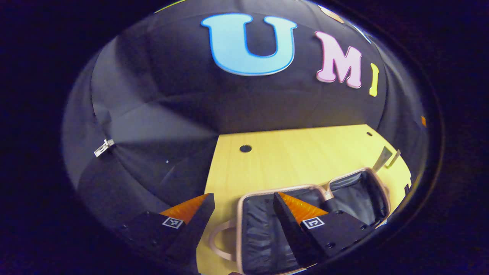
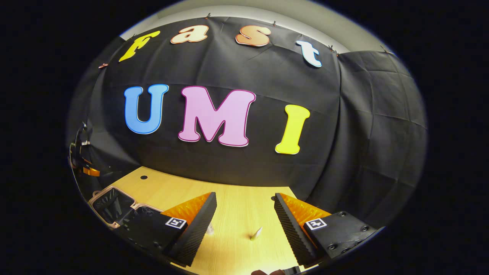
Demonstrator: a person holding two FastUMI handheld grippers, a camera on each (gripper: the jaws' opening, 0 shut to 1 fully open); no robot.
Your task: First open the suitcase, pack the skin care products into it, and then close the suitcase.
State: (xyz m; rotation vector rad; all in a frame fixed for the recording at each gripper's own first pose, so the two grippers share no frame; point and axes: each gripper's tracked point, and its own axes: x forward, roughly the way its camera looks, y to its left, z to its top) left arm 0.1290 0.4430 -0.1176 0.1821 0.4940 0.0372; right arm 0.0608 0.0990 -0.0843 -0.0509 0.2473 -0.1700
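Observation:
The suitcase (image 1: 259, 233) lies open flat on the wooden table (image 1: 290, 156), with a pink rim, black lining and both halves empty as far as I see. Its pink handle (image 1: 216, 240) loops out on the near left. My left gripper (image 1: 243, 194) hovers open over the case's left half, holding nothing. In the right gripper view the suitcase (image 2: 112, 204) sits at the far left. My right gripper (image 2: 245, 194) stands open above the table, with two small white pointed tips (image 2: 256, 233) low between its fingers, too small to identify.
Two thin grey and tan pieces (image 1: 385, 157) stand on the table beyond the case's right half. The tabletop has a round hole (image 1: 245, 148) near the back. Black cloth walls close off the back and sides. An orange gripper part (image 2: 91, 171) shows at the far left edge.

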